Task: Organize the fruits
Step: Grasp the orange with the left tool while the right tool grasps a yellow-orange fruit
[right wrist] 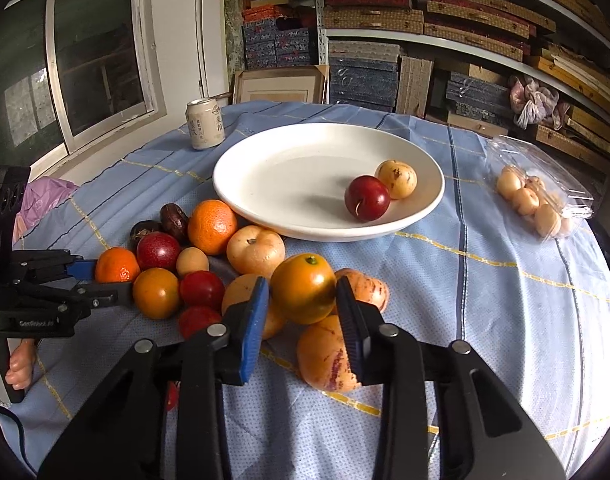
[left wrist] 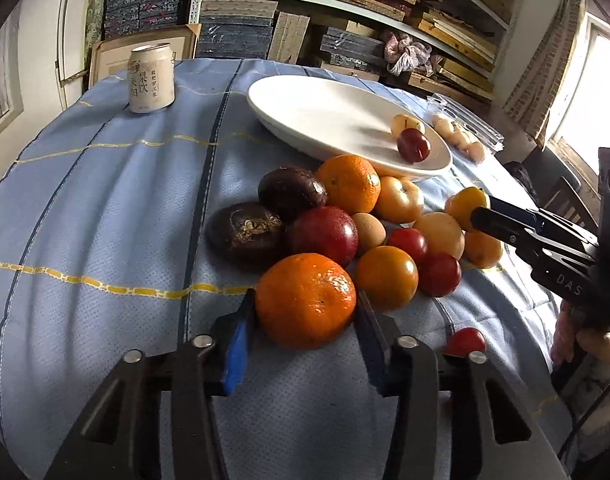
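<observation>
A pile of fruit lies on the blue tablecloth in front of a white plate (left wrist: 305,108) (right wrist: 289,168). The plate holds a red plum (right wrist: 367,198) (left wrist: 413,145) and a small yellow fruit (right wrist: 397,179). My left gripper (left wrist: 305,308) is shut on a mandarin orange (left wrist: 305,300), at the near end of the pile; it also shows in the right wrist view (right wrist: 101,280). My right gripper (right wrist: 303,296) is shut on a yellow-orange fruit (right wrist: 303,288) with a green stem end; in the left wrist view this fruit (left wrist: 467,202) sits at the gripper's tip.
The pile holds oranges (left wrist: 349,182), dark passion fruits (left wrist: 291,192), red plums (left wrist: 439,274) and yellow fruits (right wrist: 255,250). A white drink can (left wrist: 151,78) stands at the far left. A clear plastic box of small pale fruits (right wrist: 537,200) lies at the right. Shelves of boxes stand behind.
</observation>
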The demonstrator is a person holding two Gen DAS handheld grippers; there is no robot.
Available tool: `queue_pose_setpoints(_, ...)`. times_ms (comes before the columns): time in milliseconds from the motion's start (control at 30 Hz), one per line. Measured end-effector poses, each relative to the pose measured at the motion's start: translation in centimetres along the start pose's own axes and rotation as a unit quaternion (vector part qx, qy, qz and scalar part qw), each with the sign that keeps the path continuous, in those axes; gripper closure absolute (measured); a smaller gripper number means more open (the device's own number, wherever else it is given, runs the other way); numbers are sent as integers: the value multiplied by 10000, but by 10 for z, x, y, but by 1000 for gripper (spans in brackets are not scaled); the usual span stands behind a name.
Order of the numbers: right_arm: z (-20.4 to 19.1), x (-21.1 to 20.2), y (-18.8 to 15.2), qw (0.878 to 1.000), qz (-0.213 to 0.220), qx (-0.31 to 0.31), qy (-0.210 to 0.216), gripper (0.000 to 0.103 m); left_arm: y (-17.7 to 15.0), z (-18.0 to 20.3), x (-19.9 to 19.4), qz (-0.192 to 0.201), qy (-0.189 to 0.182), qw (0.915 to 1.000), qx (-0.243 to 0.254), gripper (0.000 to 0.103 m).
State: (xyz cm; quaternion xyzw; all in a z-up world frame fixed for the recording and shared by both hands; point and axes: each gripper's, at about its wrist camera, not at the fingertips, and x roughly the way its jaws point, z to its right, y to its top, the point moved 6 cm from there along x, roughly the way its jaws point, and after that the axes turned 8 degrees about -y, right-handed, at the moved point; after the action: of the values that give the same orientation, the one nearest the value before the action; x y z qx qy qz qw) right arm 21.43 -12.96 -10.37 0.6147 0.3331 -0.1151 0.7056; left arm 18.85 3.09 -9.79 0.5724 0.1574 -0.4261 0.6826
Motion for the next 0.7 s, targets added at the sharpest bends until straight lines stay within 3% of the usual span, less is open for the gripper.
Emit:
queue_pose_setpoints(167, 1, -7, 1, 9999, 95, 56, 44, 76, 0, 1, -2, 49, 90, 9999, 83, 56)
queue_pose_setpoints(233, 4, -12, 3, 9997, 165, 121, 98, 94, 1, 2, -6, 121, 159, 9997, 123, 56)
queue_pose_setpoints(267, 5, -12, 3, 9997, 137, 138, 141, 97, 2, 2, -7, 165, 185, 9996, 141, 56)
queue_pose_setpoints(367, 7, -4, -3, 9996, -115, 143, 224, 96, 2, 3, -8, 186, 176, 9995, 160, 56)
queue_pose_setpoints(533, -5, 1, -4, 9995, -143, 25, 278, 91, 1, 5, -8, 182, 216, 9993, 239, 56)
queue_pose_setpoints(567, -7, 3, -4, 9995, -171, -2, 281, 84, 1, 5, -7, 179, 218, 9993, 240, 56)
queue_pose_setpoints(600, -7, 6, -3, 9996, -198, -15, 185, 64, 1, 5, -8, 180, 223, 9993, 245, 56)
queue_pose_setpoints(633, -7, 7, -1, 9998, -164, -15, 122, 58, 1, 6, -8, 178, 229, 9993, 252, 56)
queue_pose_setpoints(700, -6, 6, 1, 9999, -95, -17, 71, 58, 0, 5, -8, 178, 233, 9992, 261, 56)
